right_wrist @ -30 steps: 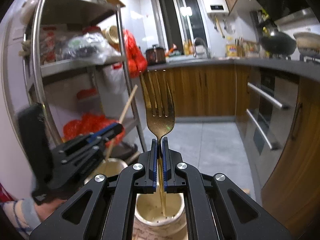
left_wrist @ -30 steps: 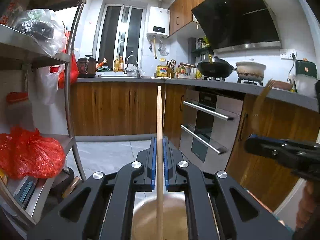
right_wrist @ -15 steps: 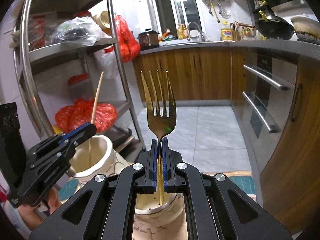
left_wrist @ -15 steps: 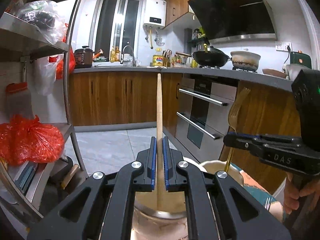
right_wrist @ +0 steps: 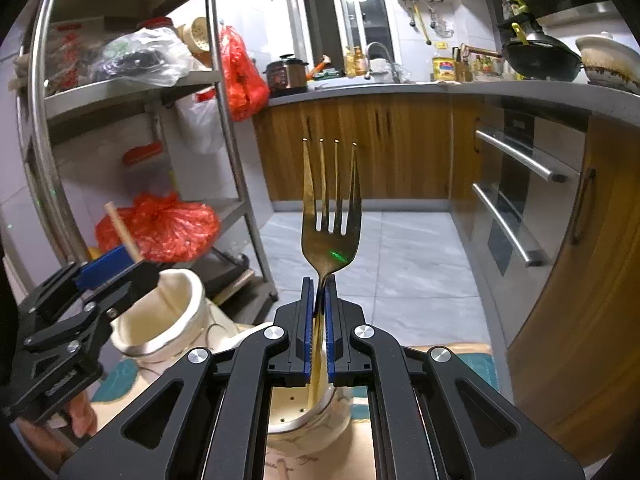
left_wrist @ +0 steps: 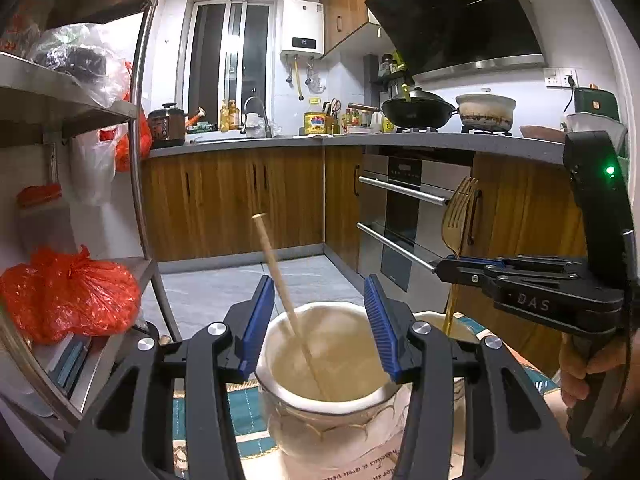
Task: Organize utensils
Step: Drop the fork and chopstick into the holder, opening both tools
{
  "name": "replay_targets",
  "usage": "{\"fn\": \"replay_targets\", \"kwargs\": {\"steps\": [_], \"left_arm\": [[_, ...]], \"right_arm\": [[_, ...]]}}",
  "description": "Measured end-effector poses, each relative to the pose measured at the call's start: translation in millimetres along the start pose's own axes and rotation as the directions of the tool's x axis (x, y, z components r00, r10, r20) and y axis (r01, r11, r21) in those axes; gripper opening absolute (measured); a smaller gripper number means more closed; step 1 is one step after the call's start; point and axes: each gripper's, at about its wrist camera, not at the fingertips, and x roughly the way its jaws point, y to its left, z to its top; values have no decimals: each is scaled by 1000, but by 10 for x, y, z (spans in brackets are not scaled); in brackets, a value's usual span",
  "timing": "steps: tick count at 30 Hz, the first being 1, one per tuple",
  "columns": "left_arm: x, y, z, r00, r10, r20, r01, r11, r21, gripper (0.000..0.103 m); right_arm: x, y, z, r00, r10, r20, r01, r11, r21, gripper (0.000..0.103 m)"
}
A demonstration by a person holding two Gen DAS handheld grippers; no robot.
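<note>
The left gripper [left_wrist: 320,324] has just spread its jaws, and the wooden chopstick [left_wrist: 280,280] it was clamping a moment ago now stands free between the blue pads, touching neither as far as I can see. Earlier it rose straight up the middle of the shut jaws; now it leans away to the left, its lower end down inside the cream ceramic holder [left_wrist: 328,364] that sits right under the opened gripper. I'd call that one delivered: the chopstick rests on its own against the holder's inside wall, and the left hand only has to back off without knocking the tilted top.

The right gripper [right_wrist: 319,312] is a different story. It is clenched tight on the neck of the gold fork [right_wrist: 330,216], tines pointing up and away from the pads, handle running down below them. Directly beneath, the handle's end hangs in or just over the mouth of a second holder [right_wrist: 304,408], the one with small drain holes in its bottom; I can't tell whether it touches. This holder stands just to the right of the chopstick's one. The fork seems lined up for release next.
</note>
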Motion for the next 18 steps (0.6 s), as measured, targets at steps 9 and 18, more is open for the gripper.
{"fn": "replay_targets", "kwargs": {"steps": [9, 18], "left_arm": [[-72, 46, 10, 1000, 26, -9, -26, 1000, -5, 57], [-291, 143, 19, 998, 57, 4, -57, 998, -35, 93]], "right_arm": [[22, -74, 7, 1000, -22, -10, 22, 1000, 23, 30], [-209, -160, -36, 1000, 11, 15, -12, 997, 75, 89]]}}
